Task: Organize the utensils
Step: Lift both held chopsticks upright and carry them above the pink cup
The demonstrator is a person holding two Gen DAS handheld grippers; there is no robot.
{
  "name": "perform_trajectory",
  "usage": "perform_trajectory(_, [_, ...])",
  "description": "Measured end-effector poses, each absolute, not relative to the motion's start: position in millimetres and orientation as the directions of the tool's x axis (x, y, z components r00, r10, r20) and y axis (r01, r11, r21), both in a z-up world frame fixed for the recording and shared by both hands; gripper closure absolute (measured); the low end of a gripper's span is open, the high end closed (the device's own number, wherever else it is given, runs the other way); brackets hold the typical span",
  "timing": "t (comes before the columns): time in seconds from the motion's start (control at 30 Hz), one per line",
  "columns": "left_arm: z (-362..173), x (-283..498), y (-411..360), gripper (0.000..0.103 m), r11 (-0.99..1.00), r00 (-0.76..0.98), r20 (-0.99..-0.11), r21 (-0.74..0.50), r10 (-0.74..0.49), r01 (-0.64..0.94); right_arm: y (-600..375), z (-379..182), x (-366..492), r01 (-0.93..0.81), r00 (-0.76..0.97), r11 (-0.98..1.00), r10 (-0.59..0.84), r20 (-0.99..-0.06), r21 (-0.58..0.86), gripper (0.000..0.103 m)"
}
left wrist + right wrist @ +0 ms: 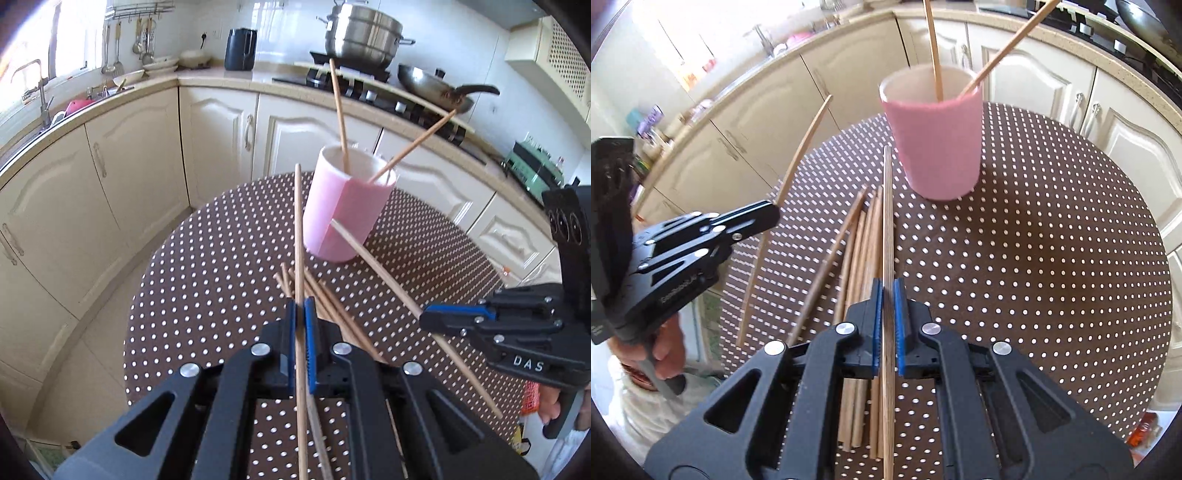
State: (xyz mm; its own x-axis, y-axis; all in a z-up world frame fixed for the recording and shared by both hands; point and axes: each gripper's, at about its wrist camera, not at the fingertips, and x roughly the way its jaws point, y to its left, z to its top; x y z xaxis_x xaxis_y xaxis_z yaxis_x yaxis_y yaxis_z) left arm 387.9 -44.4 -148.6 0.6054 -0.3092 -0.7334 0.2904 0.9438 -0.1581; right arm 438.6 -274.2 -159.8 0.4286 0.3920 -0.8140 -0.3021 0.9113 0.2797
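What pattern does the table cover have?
The table cover is dark brown with small white dots, clearest in the right wrist view.

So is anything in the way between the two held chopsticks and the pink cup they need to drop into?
Nothing visible blocks either. The left tool and right tool each clamp one wooden chopstick, with open air up to the pink cylindrical cup. Two chopsticks already lean inside, but the mouth has room.

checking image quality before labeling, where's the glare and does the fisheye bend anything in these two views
Left wrist view: the window at upper left is blown out white, and the counter edge curves strongly; the pink cup leans from distortion. Right wrist view: glare washes the upper left corner, and the chopstick in the left hand-held gripper looks bowed.
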Motion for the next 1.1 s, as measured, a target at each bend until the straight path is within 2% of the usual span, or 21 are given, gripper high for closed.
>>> perform_trajectory(0.23, [-124.5,392.9,-55.9,0.098,0.925,0.681,-0.628,-0.214,-0.376,0.314,-287.2,-129.9,411.7,-0.320,0.584,0.889,0.458,-0.670,0.329,0.097])
perform_trajectory(0.53, [-95.5,410.1,-81.0,0.098,0.899,0.715,-0.544,-0.273,-0.439,0.344,-295.4,-97.2,422.0,-0.364,0.677,0.838,0.537,-0.503,0.405,0.097])
perform_trajectory(0.73, [-78.6,434.5,-92.5,0.098,0.892,0.743,-0.496,-0.286,-0.450,0.350,-300.0,-77.4,442.6,-0.361,0.738,0.823,0.540,-0.405,0.439,0.097])
perform_trajectory(1.1, [-56.1,481.2,-104.3,0.098,0.894,0.845,-0.321,-0.287,-0.428,0.343,-310.0,-71.4,496.4,-0.381,0.836,0.797,0.513,-0.192,0.469,0.097])
